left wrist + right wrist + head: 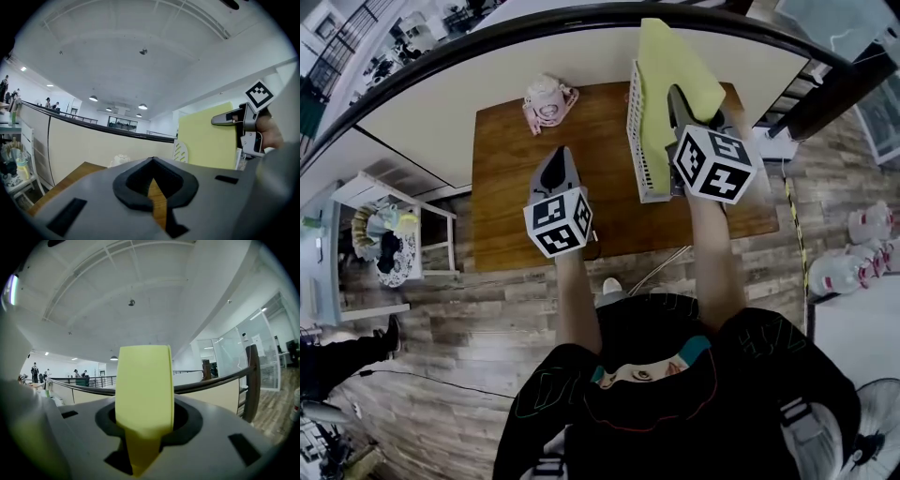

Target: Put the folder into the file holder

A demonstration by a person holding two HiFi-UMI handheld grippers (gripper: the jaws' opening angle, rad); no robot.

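Right gripper (680, 105) fingers pinching yellow folder (667, 66), upright over white file holder (637, 141) near table (516, 206) right edge. Left gripper (560, 161) fingers seemingly together, empty. Insertion step; next: lower folder straight into slot, release.

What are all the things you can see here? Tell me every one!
table: one, brown wood, under everything
file holder: one, white, right side of the table
folder: one, yellow, upright at the file holder, gripped by the right tool
small object: one, pink, far edge of the table, towards the left
left tool: one, grey, jaws together, nothing held, over the table
right tool: one, grey, clamped on the folder
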